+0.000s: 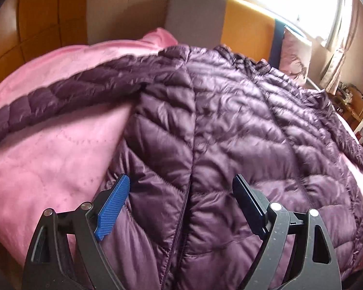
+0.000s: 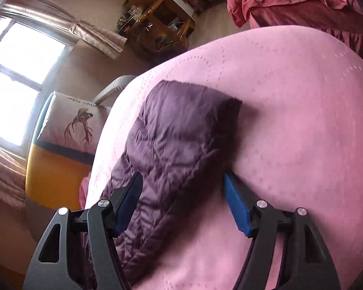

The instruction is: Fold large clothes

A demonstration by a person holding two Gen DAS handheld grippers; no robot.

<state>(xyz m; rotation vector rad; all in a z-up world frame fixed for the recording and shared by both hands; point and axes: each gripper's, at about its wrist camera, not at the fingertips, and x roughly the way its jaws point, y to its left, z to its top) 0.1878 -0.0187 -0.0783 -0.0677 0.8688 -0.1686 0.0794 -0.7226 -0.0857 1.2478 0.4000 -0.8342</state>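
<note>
A dark purple quilted down jacket (image 1: 217,111) lies spread flat on a pink quilted bedspread (image 1: 48,149), zipper running down its middle. One sleeve (image 1: 48,99) stretches out to the left. My left gripper (image 1: 181,181) is open and hovers over the jacket's lower front, straddling the zipper. In the right wrist view the other sleeve (image 2: 171,145) lies on the pink bedspread (image 2: 290,133), cuff pointing away. My right gripper (image 2: 181,181) is open, its fingers on either side of that sleeve, holding nothing.
An orange and grey headboard (image 1: 244,24) and a pale pillow with a deer print (image 2: 72,123) stand at the bed's head. A bright window (image 2: 17,72) with curtains, a cluttered wooden shelf (image 2: 157,24) and a red heap of bedding (image 2: 302,2) lie beyond the bed.
</note>
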